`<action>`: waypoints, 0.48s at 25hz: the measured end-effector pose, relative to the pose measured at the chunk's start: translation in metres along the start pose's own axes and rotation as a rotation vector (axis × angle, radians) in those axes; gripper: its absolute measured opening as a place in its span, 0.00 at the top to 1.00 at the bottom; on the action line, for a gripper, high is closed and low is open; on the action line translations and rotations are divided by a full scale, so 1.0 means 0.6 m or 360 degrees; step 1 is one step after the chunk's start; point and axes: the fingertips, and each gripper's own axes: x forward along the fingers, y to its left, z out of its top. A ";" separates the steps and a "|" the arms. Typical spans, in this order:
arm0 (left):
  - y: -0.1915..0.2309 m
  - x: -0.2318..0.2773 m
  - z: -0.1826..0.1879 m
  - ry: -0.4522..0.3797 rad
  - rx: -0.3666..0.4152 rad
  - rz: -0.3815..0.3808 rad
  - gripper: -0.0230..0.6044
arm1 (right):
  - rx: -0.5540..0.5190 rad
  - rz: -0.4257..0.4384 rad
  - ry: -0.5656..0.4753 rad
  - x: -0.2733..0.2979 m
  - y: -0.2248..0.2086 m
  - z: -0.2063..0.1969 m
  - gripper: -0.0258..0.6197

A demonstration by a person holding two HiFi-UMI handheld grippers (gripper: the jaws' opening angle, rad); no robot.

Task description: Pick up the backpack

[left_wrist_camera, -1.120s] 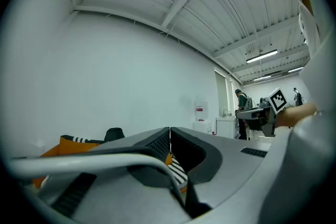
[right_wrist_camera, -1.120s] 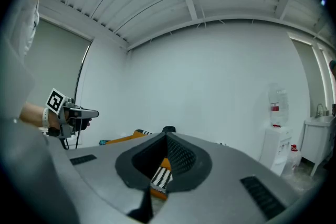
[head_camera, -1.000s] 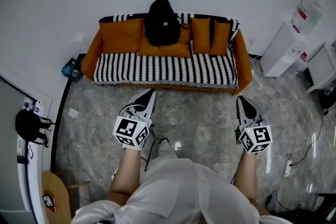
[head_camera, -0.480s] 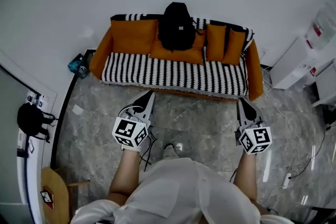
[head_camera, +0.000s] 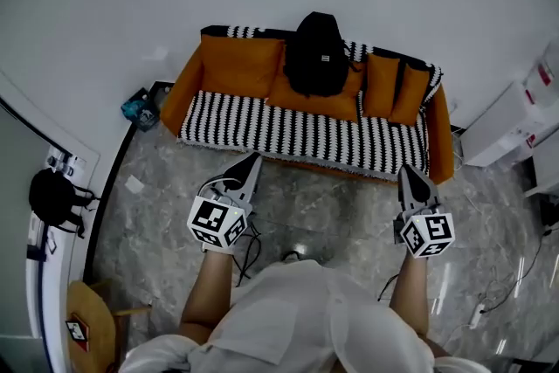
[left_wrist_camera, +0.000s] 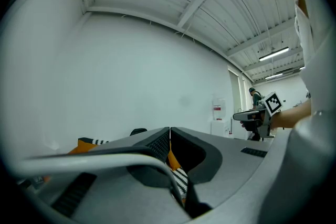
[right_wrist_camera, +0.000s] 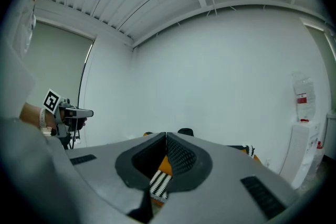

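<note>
A black backpack (head_camera: 316, 53) stands upright against the orange back cushions of a sofa (head_camera: 306, 131) with a black-and-white zigzag seat, against the far wall. My left gripper (head_camera: 253, 158) is held over the floor just short of the sofa's front edge, jaws shut and empty. My right gripper (head_camera: 408, 170) hovers at the same distance near the sofa's right end, also shut with nothing in it. In the left gripper view only the top of the backpack (left_wrist_camera: 138, 131) peeks over the jaws; in the right gripper view the backpack (right_wrist_camera: 185, 131) shows the same way.
A grey marble floor (head_camera: 332, 205) lies between me and the sofa. A second dark bag (head_camera: 51, 196) hangs at the left by a doorway. White cabinets (head_camera: 515, 127) stand at the right, cables (head_camera: 489, 301) trail on the floor there, and a small teal object (head_camera: 140, 109) sits by the sofa's left arm.
Both grippers have advanced toward the sofa, their tips now close to its front edge. The view has shifted, so the sofa and backpack sit further right and lower in the frame. Jaws stayed shut.
</note>
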 end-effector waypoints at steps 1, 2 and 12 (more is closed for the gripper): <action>0.013 -0.002 -0.002 -0.0002 -0.0010 0.0007 0.92 | -0.0004 0.0009 0.0008 0.012 0.009 -0.002 0.93; 0.024 -0.004 -0.005 -0.0002 -0.0025 0.0016 0.92 | -0.0010 0.0023 0.0022 0.023 0.017 -0.005 0.93; 0.098 0.006 -0.037 0.0002 -0.0136 0.0103 0.92 | -0.0070 0.0150 0.0115 0.135 0.047 -0.018 0.93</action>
